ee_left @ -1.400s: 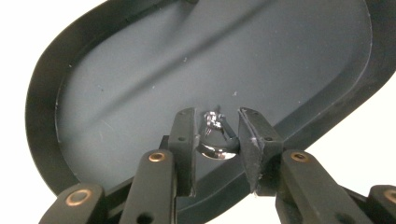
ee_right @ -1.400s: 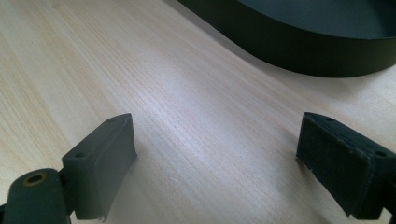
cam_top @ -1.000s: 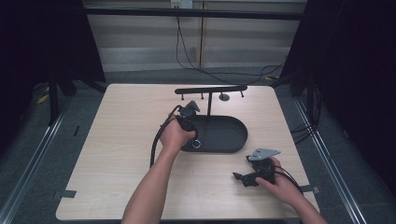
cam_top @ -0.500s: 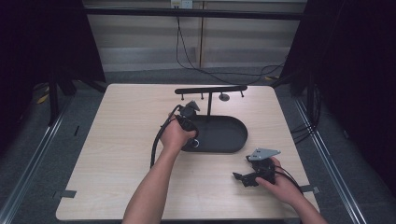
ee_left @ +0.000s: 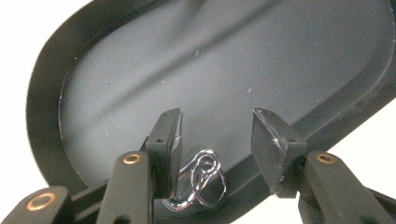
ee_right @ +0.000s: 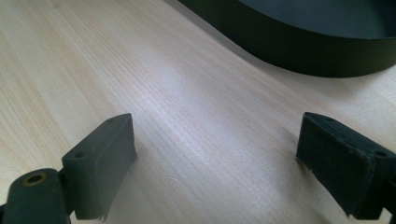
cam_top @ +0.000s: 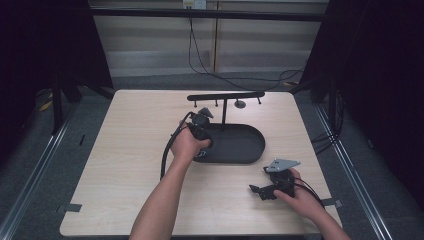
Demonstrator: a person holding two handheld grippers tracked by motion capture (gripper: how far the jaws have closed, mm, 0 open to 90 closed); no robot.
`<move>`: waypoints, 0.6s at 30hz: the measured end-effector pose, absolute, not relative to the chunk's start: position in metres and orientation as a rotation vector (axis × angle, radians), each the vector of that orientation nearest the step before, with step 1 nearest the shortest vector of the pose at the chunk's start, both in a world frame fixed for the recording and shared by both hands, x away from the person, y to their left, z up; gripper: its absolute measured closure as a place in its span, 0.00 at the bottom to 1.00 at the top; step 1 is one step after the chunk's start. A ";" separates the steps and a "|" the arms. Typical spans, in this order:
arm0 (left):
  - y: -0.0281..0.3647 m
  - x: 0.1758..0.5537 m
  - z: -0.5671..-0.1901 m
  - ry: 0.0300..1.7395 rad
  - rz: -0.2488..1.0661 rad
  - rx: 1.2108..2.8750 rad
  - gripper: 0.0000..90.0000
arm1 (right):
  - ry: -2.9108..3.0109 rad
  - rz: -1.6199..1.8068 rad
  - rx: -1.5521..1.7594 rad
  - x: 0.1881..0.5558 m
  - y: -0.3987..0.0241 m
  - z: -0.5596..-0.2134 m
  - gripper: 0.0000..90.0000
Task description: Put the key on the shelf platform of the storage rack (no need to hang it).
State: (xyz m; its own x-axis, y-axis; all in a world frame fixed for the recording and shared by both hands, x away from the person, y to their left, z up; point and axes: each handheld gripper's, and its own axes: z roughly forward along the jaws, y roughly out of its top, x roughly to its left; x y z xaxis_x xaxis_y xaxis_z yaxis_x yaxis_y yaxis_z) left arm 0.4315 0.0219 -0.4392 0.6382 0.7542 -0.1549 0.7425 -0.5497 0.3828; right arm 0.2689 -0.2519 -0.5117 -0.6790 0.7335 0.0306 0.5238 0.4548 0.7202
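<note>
Dark curtains close off both sides of the pale wooden surface [cam_top: 125,165], probably to keep stray light off the work, and a grey wall with a hanging cable stands behind it.

On the left, the person's left hand [cam_top: 187,145] holds the left claw [ee_left: 215,140] tipped down over the near-left end of the black oval tray [cam_top: 250,150]. In the left gripper view its jaws have just been opening and now stand partly apart. A small silver ring piece [ee_left: 201,179], two or three linked loops of bright metal, lies on the tray floor between them, close against the left pad; I cannot tell whether it touches that pad, and the right pad is well clear of it, so nothing is gripped. Judging from this, the piece has been set down inside the raised rim so that it cannot slide off onto the wood.

Behind the tray rises a black T-shaped stand [cam_top: 225,97] with small pegs under its crossbar, likely meant for hanging such pieces.

On the right, the right hand [cam_top: 300,197] rests the right claw [cam_top: 262,191] low on the surface, near the tray's front edge. Its jaws are spread wide over bare wood with nothing between them, seemingly parked out of the way while the left side works.
</note>
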 end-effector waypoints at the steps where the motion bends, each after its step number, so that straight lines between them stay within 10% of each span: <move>1: 0.021 0.431 -0.439 1.188 0.034 2.434 0.60 | 2.423 1.050 1.078 0.269 -0.252 -0.512 0.12; 18: 0.026 0.426 -0.431 1.175 0.018 2.439 0.59 | 2.424 1.050 1.080 0.269 -0.252 -0.512 0.12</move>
